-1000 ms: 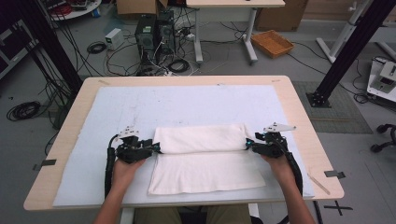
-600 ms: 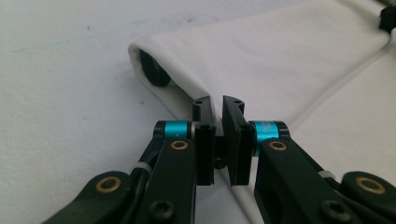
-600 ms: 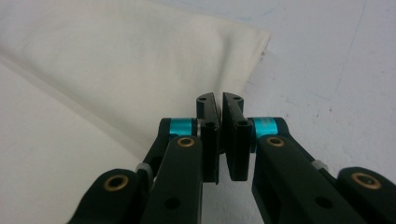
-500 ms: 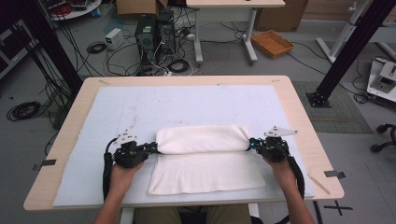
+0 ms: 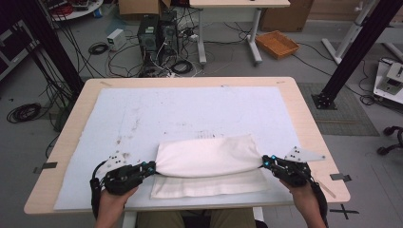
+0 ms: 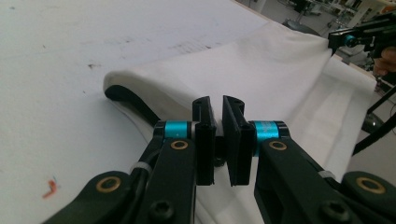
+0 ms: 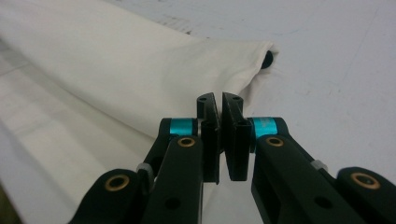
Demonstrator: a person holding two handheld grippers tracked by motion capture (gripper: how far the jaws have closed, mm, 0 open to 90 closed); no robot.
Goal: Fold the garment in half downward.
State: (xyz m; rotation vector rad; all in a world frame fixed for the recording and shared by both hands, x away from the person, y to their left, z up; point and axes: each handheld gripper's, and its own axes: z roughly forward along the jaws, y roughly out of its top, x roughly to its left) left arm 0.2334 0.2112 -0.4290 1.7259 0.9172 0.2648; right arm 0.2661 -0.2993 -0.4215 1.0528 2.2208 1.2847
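A white cloth (image 5: 206, 156) lies folded on the near half of the table, its upper layer raised in a soft puffed roll over the flat lower layer (image 5: 209, 186). My left gripper (image 5: 153, 166) is shut on the roll's left end, and the cloth (image 6: 261, 70) runs away from its closed jaws (image 6: 218, 105). My right gripper (image 5: 265, 163) is shut on the right end. In the right gripper view the cloth (image 7: 140, 70) stretches off to the left of the closed jaws (image 7: 218, 101). The right gripper (image 6: 348, 39) also shows far off in the left gripper view.
A white mat (image 5: 190, 109) with faint stains covers the wooden table (image 5: 304, 118). On the floor beyond the table are computer towers (image 5: 154, 31), tangled cables and an orange tray (image 5: 277, 43). A black post (image 5: 354, 52) stands at the right.
Both grippers have moved toward the table's near edge, drawing the cloth's upper layer with them. That layer has lifted into a puffed roll and now covers more of the lower layer.
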